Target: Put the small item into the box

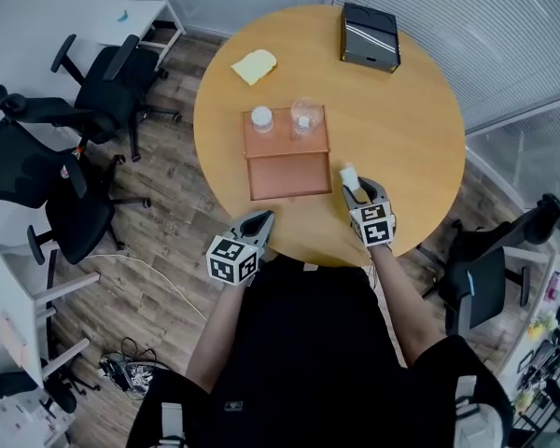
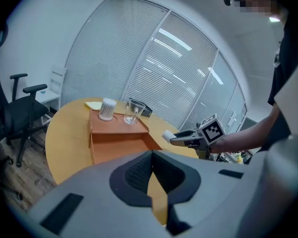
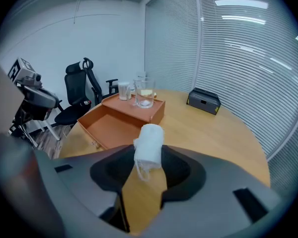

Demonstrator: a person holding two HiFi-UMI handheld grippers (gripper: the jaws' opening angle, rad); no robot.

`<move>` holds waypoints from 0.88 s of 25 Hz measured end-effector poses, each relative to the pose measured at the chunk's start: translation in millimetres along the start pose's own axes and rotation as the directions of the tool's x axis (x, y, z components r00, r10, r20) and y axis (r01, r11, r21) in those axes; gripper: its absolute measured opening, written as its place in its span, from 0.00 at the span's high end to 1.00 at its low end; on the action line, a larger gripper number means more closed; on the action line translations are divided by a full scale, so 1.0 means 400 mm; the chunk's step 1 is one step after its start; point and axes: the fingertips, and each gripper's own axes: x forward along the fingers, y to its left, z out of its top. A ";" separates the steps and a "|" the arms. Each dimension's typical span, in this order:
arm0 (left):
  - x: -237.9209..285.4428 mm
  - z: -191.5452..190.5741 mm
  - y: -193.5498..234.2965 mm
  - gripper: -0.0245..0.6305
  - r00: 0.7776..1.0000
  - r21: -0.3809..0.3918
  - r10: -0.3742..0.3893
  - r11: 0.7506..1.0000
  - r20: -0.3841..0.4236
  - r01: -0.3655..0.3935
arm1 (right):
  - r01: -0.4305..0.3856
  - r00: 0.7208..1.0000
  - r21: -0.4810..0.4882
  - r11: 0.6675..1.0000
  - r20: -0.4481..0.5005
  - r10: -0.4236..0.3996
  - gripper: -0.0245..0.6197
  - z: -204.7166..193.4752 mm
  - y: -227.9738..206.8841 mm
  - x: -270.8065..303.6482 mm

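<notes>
My right gripper [image 1: 358, 190] is shut on a small white roll of gauze-like cloth [image 1: 350, 175], held just above the round wooden table [image 1: 401, 129], right of the brown box [image 1: 289, 177]. In the right gripper view the roll [image 3: 149, 143] stands between the jaws of that gripper [image 3: 148, 158], a loose thread hanging from it. The box's open tray [image 3: 111, 128] lies ahead to the left. My left gripper [image 1: 259, 220] hovers at the table's near edge, shut with nothing in it [image 2: 152, 155]. From the left gripper view the right gripper [image 2: 178, 139] shows with the roll [image 2: 168, 136].
On the box's raised back part stand a white ribbed jar [image 1: 262, 119] and a clear glass [image 1: 305, 118]. A yellow pad [image 1: 254, 65] and a black case [image 1: 370, 36] lie at the far side. Office chairs stand left [image 1: 103, 87] and right [image 1: 485, 269].
</notes>
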 end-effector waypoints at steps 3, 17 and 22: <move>-0.006 -0.003 0.003 0.95 1.000 -0.005 0.006 1.000 0.008 -0.006 | -0.027 0.999 -0.039 0.999 0.025 0.028 0.70 0.039 0.029 0.007; -0.030 -0.021 0.018 0.95 0.999 -0.028 0.034 0.999 0.015 -0.033 | -0.153 0.987 -0.188 0.970 0.010 0.157 0.70 0.120 0.162 0.075; -0.033 -0.031 0.018 0.95 0.999 -0.037 0.041 0.999 0.013 -0.040 | -0.207 0.978 -0.297 0.932 -0.061 0.198 0.70 0.112 0.202 0.103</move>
